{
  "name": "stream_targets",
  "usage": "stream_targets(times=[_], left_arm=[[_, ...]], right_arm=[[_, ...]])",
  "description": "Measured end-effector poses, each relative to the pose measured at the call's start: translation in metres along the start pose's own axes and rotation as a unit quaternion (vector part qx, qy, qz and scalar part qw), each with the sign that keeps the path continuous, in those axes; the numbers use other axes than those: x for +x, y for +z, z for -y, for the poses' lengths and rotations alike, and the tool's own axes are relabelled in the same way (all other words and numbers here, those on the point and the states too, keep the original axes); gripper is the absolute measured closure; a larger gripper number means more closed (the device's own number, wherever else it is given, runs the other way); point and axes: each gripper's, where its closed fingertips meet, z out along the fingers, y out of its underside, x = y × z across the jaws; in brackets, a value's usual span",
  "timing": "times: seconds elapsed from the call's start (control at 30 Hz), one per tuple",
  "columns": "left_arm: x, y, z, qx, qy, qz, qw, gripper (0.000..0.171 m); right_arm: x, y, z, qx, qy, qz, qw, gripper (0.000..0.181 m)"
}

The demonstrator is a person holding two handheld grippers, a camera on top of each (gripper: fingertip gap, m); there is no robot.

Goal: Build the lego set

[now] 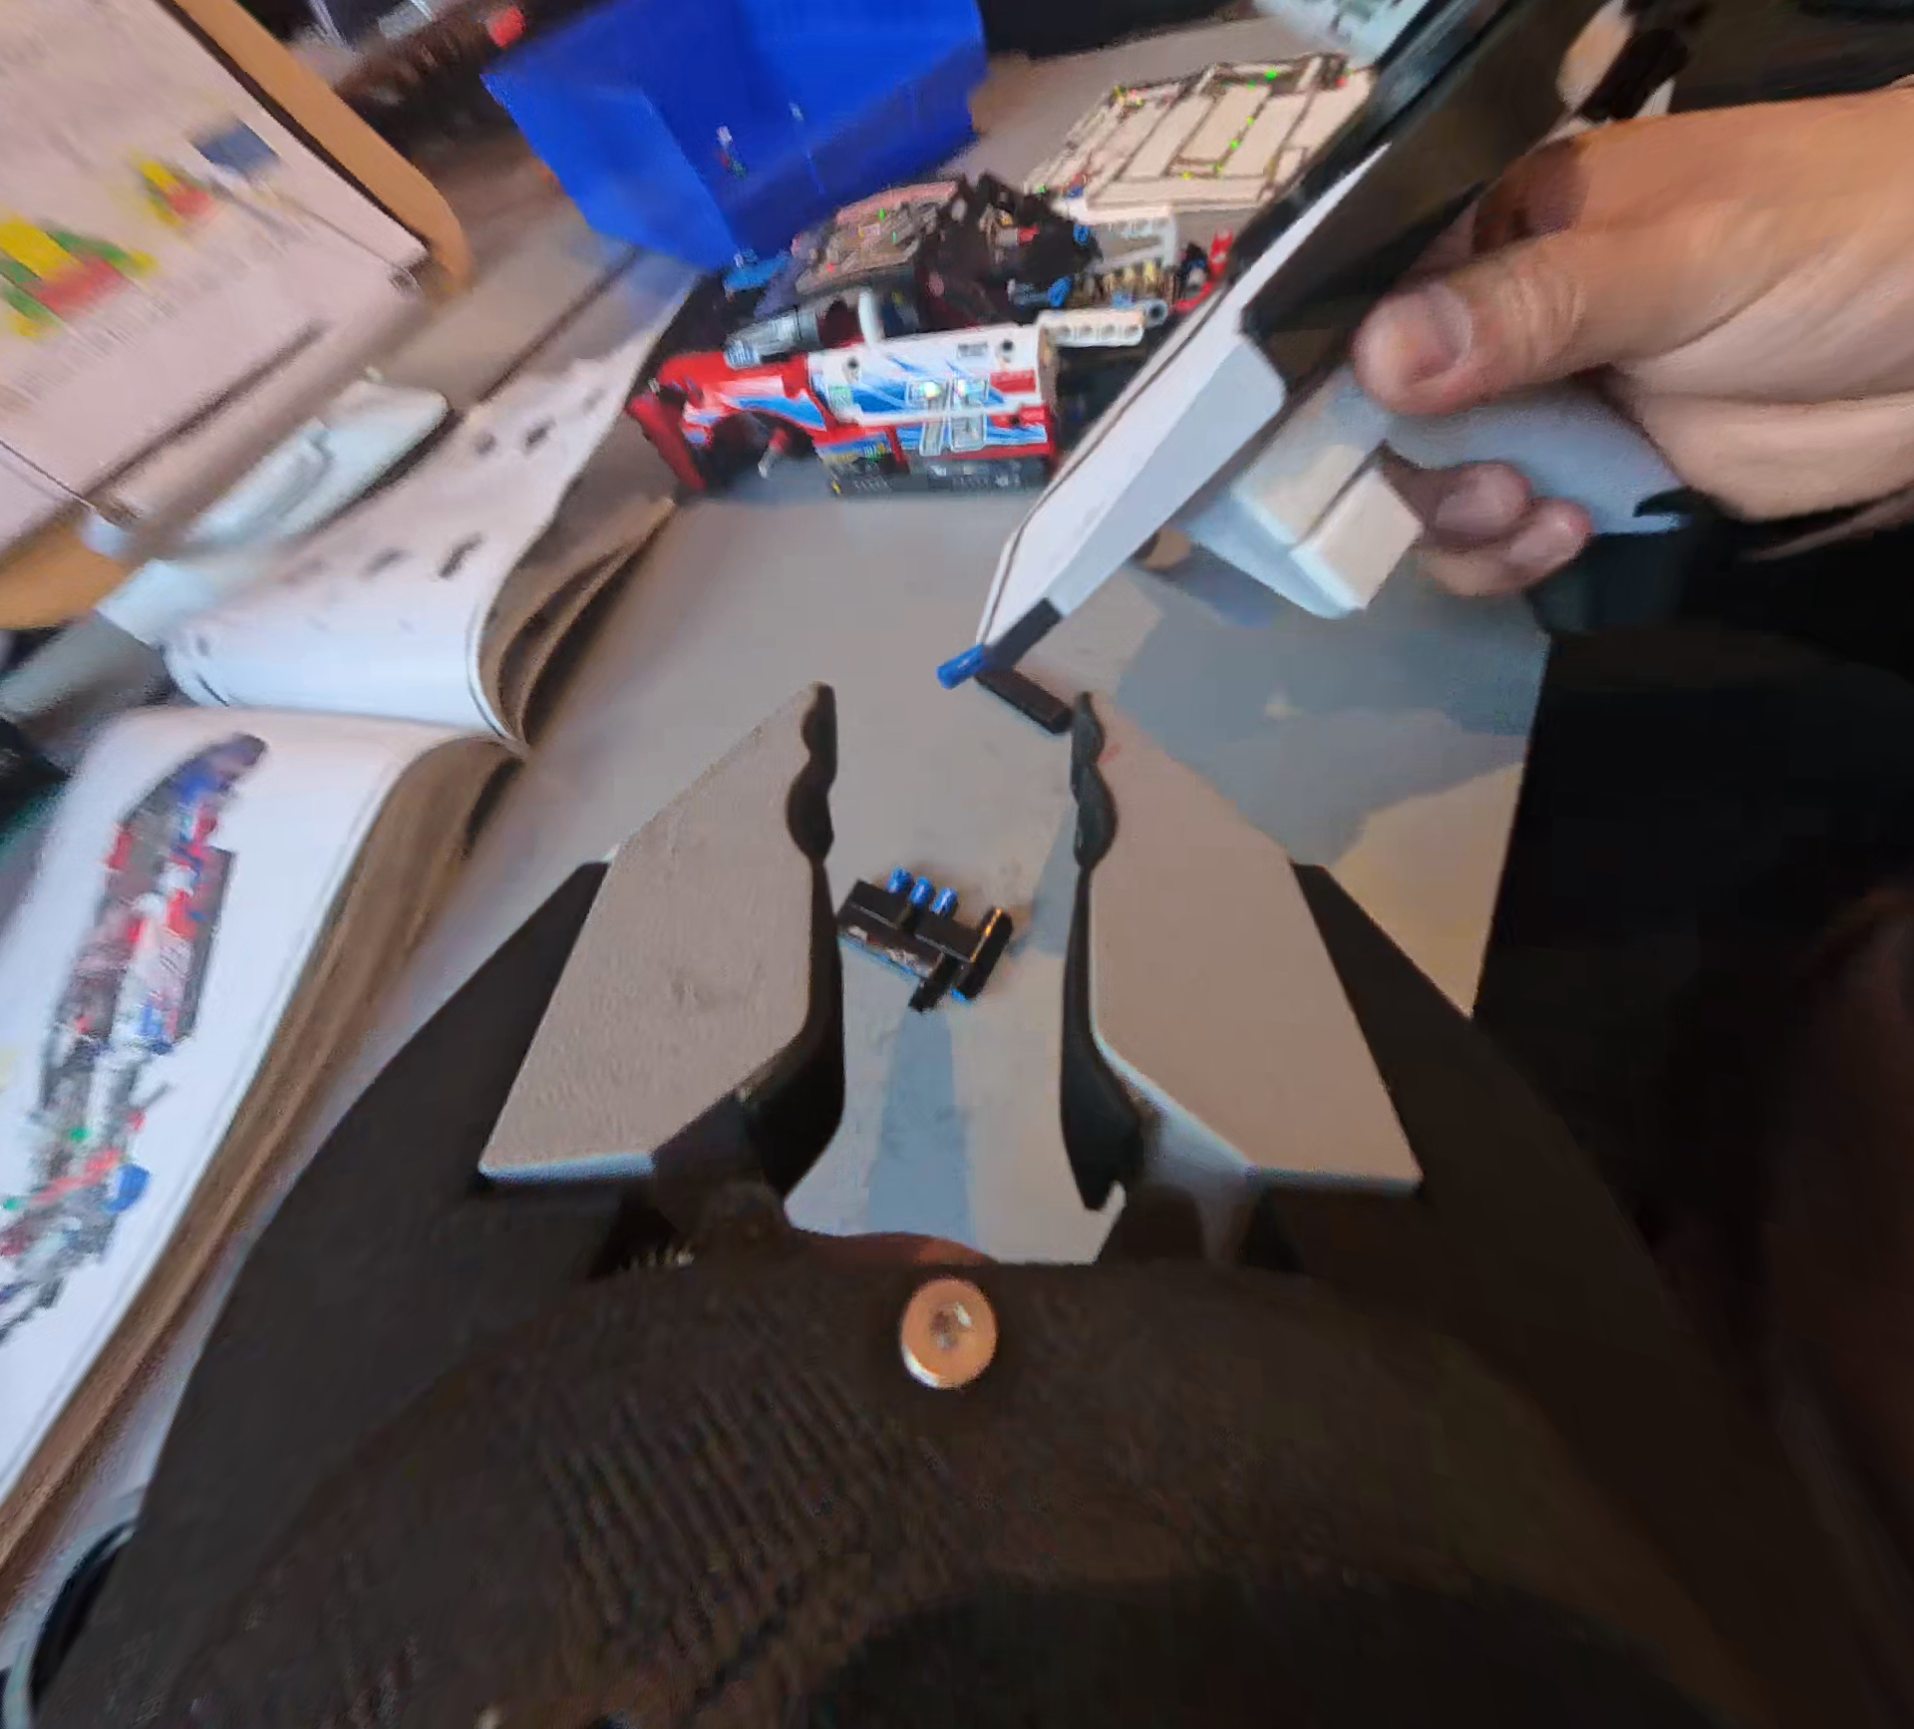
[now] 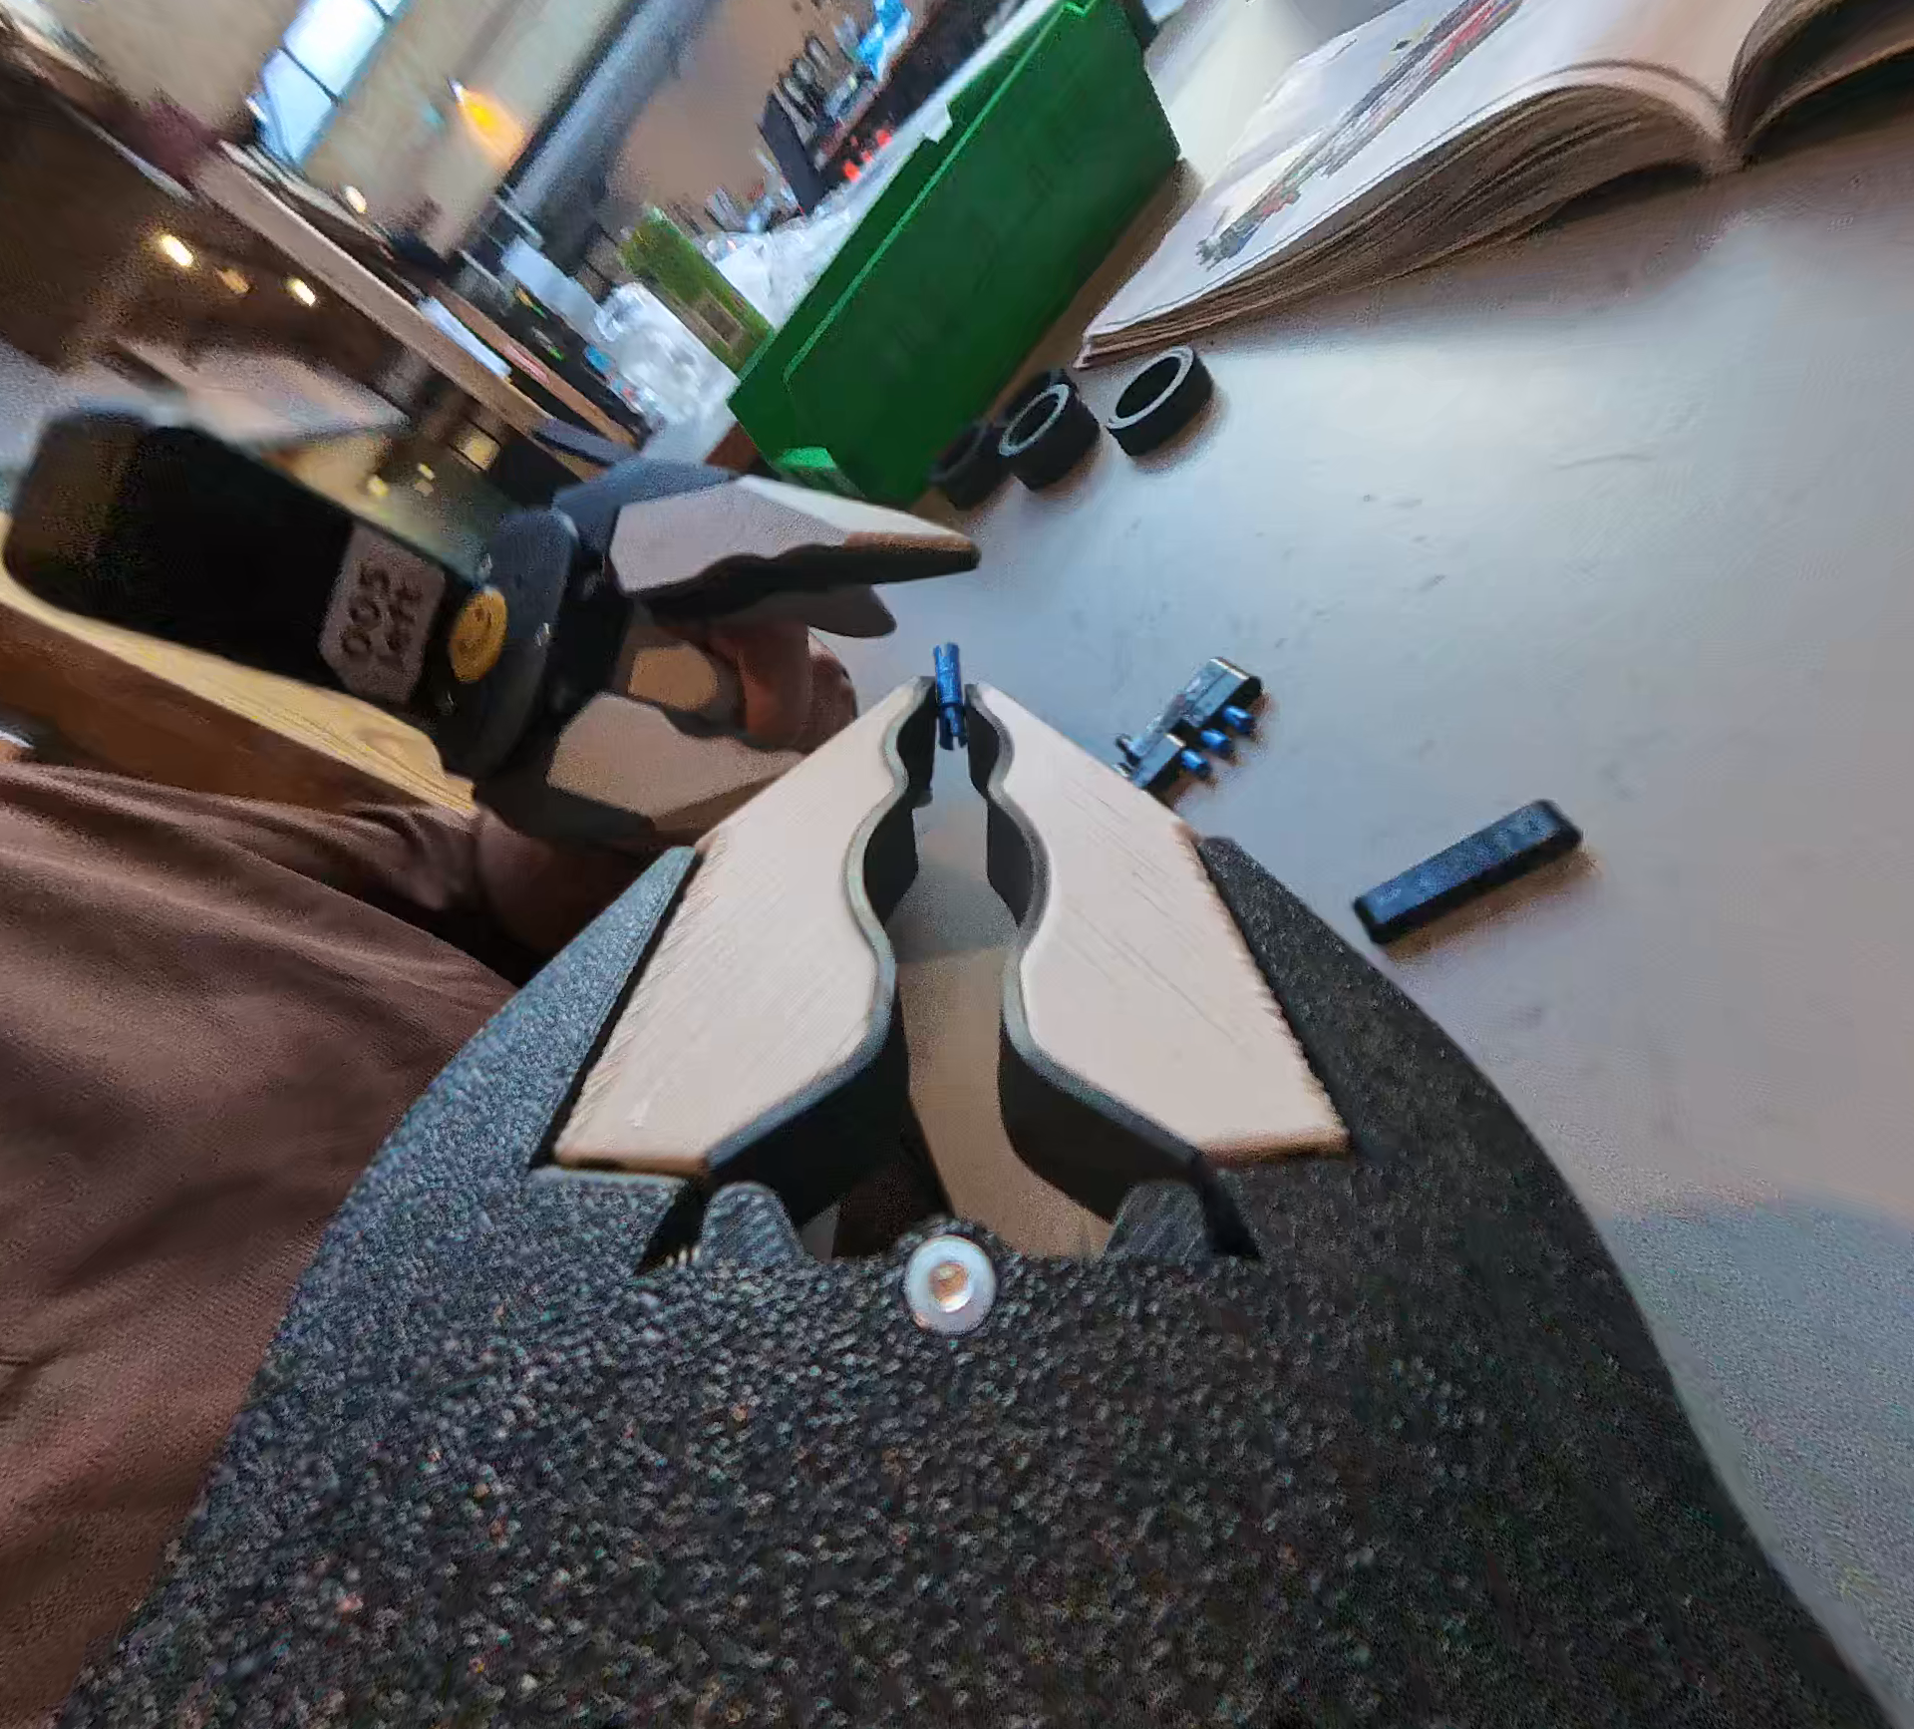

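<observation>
Two grippers logged. My right gripper (image 2: 948, 695) is clenched on a blue connector pin (image 2: 947, 685); my left gripper (image 1: 948, 726) hangs released above a small black sub-assembly with blue pins (image 1: 922, 933) on the table (image 1: 1295, 747). One loose black beam (image 2: 1466, 871) lies beside it. Red-and-white truck body (image 1: 880, 405), largely built, stands beyond; tyres (image 2: 1155, 400) unmounted; instruction book (image 1: 259, 851) open. Much remains, I judge.

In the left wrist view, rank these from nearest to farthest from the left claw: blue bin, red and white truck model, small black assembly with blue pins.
1. Small black assembly, on the table between the left claw's fingers.
2. Red and white truck model, mid-table ahead.
3. Blue bin, behind the truck.
</observation>
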Motion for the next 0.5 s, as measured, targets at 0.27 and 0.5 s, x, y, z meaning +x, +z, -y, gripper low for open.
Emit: stream_targets(times=[0.27, 0.5], left_arm=[[0.005, 0.002, 0.015, 0.029, 0.021, 0.043, 0.998, 0.143], [0.000, -0.003, 0.018, 0.066, 0.011, 0.062, 0.996, 0.164]], right_arm=[[-0.017, 0.004, 0.006, 0.060, 0.117, 0.074, 0.989, 0.176], [-0.018, 0.000, 0.013, 0.095, 0.112, 0.070, 0.987, 0.176]])
